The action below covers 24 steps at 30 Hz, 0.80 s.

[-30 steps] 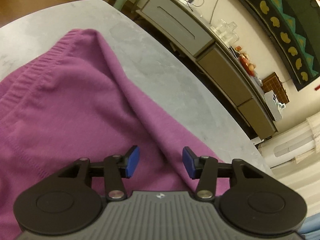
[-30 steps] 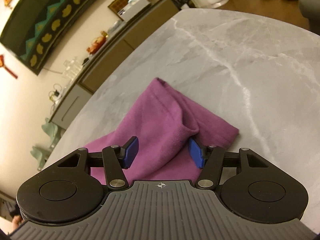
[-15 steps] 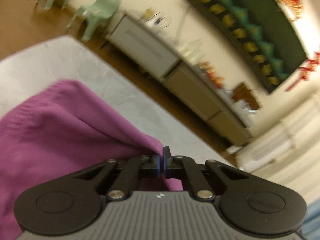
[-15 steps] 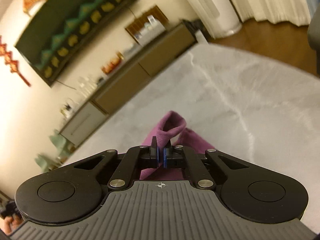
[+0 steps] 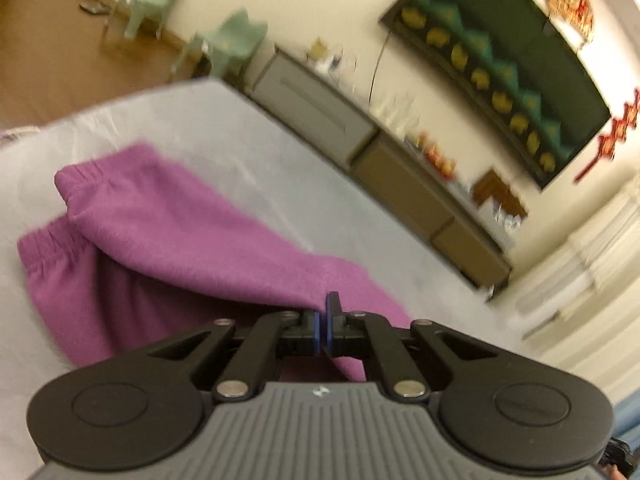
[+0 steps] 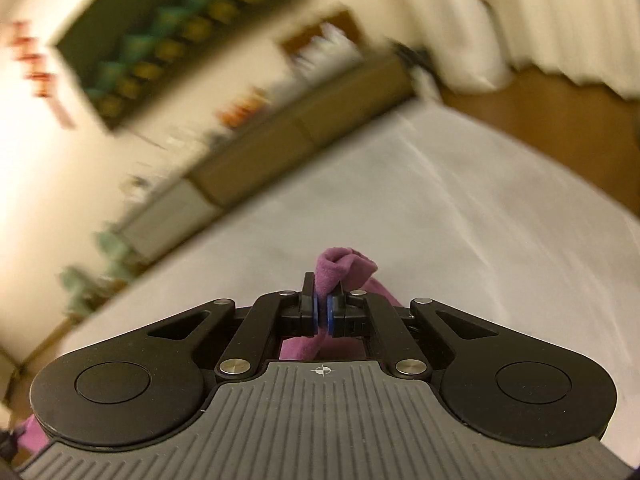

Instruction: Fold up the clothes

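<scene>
A purple knit garment (image 5: 168, 236) with a gathered elastic band lies on the grey marble table (image 5: 280, 184), its upper layer lifted off the lower one. My left gripper (image 5: 323, 320) is shut on an edge of that fabric, which stretches away to the left. In the right wrist view my right gripper (image 6: 322, 304) is shut on another part of the purple garment (image 6: 344, 266); a bunched tuft pokes out above the blue pads and the rest hangs hidden below the gripper.
A long low sideboard (image 5: 380, 168) with clutter on top runs along the wall behind the table. Two green plastic chairs (image 5: 228, 40) stand on the wooden floor at far left. White curtains (image 6: 568, 12) hang at the right. The table edge (image 6: 520, 148) curves nearby.
Both grippers went from open around the fabric to shut on it. Both have risen with the cloth; the left one pulled back, so the garment's banded end now shows lifted.
</scene>
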{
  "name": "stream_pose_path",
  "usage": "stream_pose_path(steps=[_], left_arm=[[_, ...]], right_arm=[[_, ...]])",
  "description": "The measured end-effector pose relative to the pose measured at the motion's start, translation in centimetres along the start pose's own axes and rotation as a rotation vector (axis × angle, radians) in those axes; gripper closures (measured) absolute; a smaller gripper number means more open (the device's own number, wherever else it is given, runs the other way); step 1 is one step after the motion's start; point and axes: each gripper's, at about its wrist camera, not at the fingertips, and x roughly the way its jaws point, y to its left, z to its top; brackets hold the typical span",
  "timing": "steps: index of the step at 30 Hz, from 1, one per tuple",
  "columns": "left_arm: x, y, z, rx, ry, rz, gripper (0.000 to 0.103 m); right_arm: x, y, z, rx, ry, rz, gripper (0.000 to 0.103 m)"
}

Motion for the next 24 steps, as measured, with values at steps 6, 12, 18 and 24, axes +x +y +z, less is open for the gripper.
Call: stream_pose_path(steps=[6, 12, 18, 24], left_arm=[[0.6, 2.2, -3.9, -0.021, 0.104, 0.113, 0.1], [2.6, 2.0, -4.8, 0.025, 0.158, 0.197, 0.1], [5.1, 1.4, -4.7, 0.089, 0.208, 0.155, 0.098], [1.4, 3.4, -4.3, 0.013, 0.105, 0.089, 0.069]], right_arm=[[5.4, -3.5, -3.0, -0.028, 0.245, -0.142, 0.101], [5.4, -4.6, -3.9, -0.039, 0.245, -0.143, 0.103], [3.4, -4.9, -4.4, -0.04, 0.192, -0.227, 0.103], [1.0, -4.3, -3.9, -0.031, 0.145, -0.324, 0.058]])
